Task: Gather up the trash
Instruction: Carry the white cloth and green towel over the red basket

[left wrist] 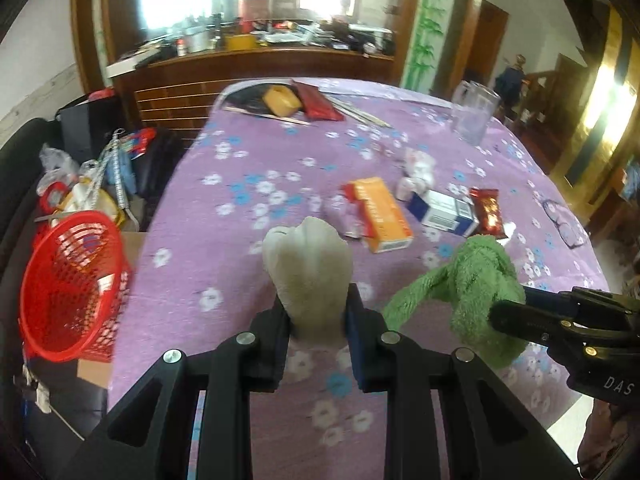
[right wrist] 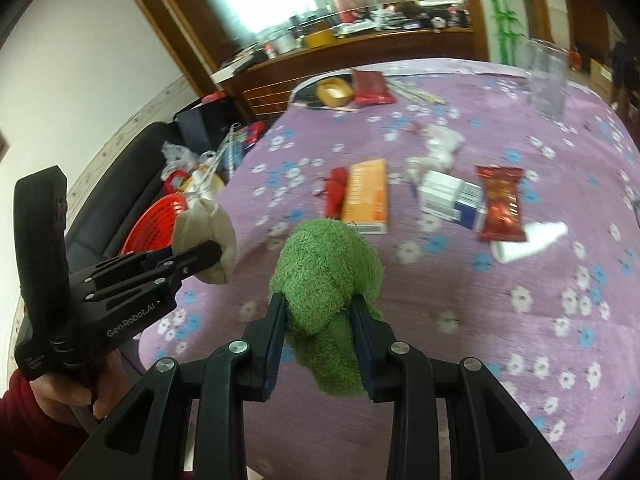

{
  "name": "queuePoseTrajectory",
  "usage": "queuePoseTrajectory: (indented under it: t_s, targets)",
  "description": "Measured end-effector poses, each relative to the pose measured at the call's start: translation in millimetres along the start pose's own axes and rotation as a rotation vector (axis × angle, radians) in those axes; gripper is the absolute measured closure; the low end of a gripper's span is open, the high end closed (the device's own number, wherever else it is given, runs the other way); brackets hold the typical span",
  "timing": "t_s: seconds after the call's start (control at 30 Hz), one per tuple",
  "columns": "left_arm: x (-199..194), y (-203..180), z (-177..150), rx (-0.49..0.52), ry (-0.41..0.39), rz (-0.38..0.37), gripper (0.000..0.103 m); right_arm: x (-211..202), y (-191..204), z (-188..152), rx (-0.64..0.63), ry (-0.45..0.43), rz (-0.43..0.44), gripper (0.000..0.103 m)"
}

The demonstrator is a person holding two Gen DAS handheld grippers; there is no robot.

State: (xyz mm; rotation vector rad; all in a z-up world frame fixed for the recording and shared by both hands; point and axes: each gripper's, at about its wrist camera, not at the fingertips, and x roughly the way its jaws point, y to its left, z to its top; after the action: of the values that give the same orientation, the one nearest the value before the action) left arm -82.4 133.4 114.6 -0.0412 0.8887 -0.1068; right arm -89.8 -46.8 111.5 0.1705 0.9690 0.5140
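Left gripper (left wrist: 318,316) jaws clamped on beige cloth (left wrist: 308,268); right gripper (right wrist: 320,320) jaws clamped on green towel (right wrist: 328,272). Risk: red basket (left wrist: 68,284) at 9 o'clock off table (left wrist: 240,200) edge, tilted; careless drop misses.

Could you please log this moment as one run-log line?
left gripper: shut on white wad | right gripper: shut on green cloth | red basket: left of table | boxes, wrapper: on tablecloth

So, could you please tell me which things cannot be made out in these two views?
- Orange box print: motion blur, both views.
- Red basket contents: mesh and blur, left view; the white cloth covers it in the right view.
- Spectacles: cut off the right view's edge.
- Counter clutter behind the table: too small, window glare.
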Motion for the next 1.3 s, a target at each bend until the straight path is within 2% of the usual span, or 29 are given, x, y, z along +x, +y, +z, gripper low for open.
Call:
queuePoseTrajectory:
  t_s: [0.5,0.83,1.3]
  targets:
    - [-35,69,-7,-0.094,-0.066,0.081,0.079,23,64,21,-0.103,0.028,0.046,0.068]
    - [-47,115,-9,-0.141,-0.08,0.12,0.079,47,109,32,-0.16,0.058,0.072,0.068]
    - [-54,163,-13,-0.148,-0.095,0.145,0.078,74,159,40,-0.215,0.073,0.088,0.068]
